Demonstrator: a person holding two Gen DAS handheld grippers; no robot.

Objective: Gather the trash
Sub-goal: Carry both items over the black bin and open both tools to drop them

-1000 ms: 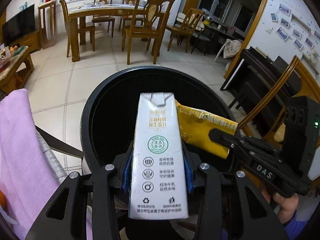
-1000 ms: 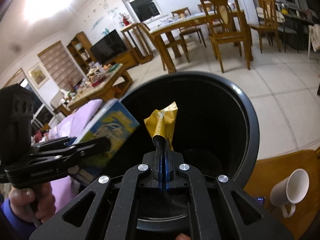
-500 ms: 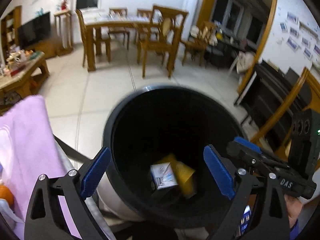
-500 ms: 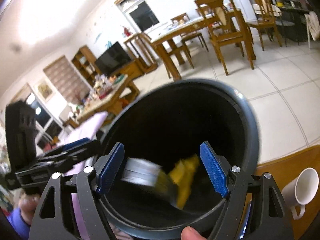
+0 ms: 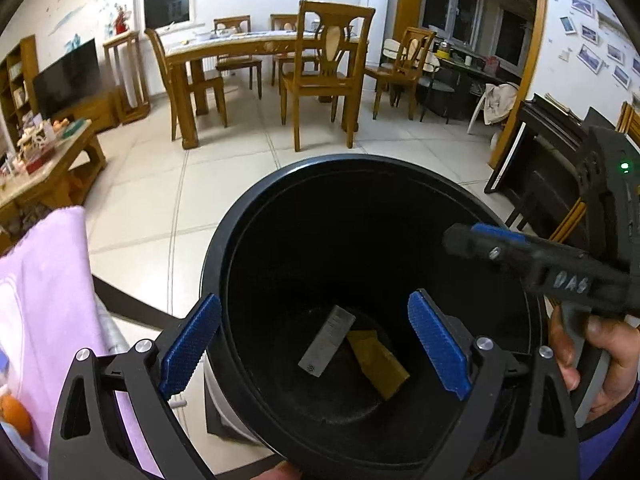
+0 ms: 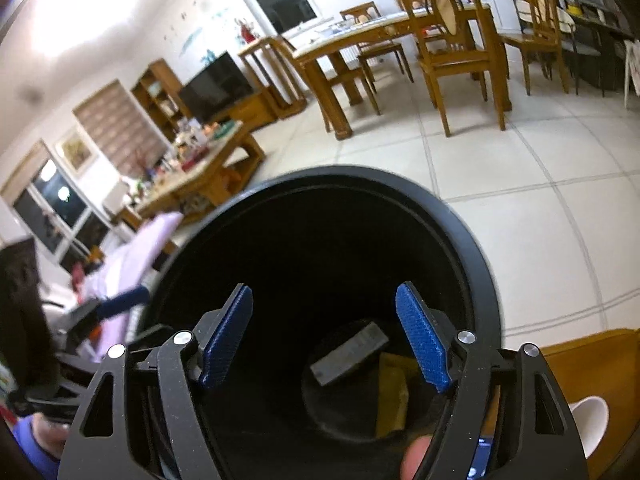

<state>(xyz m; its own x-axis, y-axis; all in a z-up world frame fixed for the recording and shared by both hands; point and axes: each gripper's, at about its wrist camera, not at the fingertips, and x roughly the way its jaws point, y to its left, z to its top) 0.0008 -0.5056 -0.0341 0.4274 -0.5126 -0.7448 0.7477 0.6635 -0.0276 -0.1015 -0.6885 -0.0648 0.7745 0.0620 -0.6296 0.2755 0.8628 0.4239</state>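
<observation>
Lying at the bottom of the black bin (image 5: 280,184), a grey-looking carton (image 5: 327,341) leans against the crumpled yellow wrapper (image 5: 378,364), probably touching; left gripper (image 5: 314,350) and right gripper (image 6: 326,338) hover above, jaws spread, empty.

— What is different from a second ago?

— The left gripper (image 5: 314,346), then clamped on the milk carton (image 5: 327,341), now stands with its blue pads spread wide and nothing between them. The right gripper (image 6: 324,338) has likewise let go of the yellow wrapper (image 5: 378,364).

— And the trash?

— Both pieces, held above the rim a second ago and blurred in mid-fall half a second ago, now lie still at the bottom of the black bin (image 5: 248,216), the carton on its side, touching the wrapper to its right. In the left wrist view the right gripper sits higher and farther right.
</observation>
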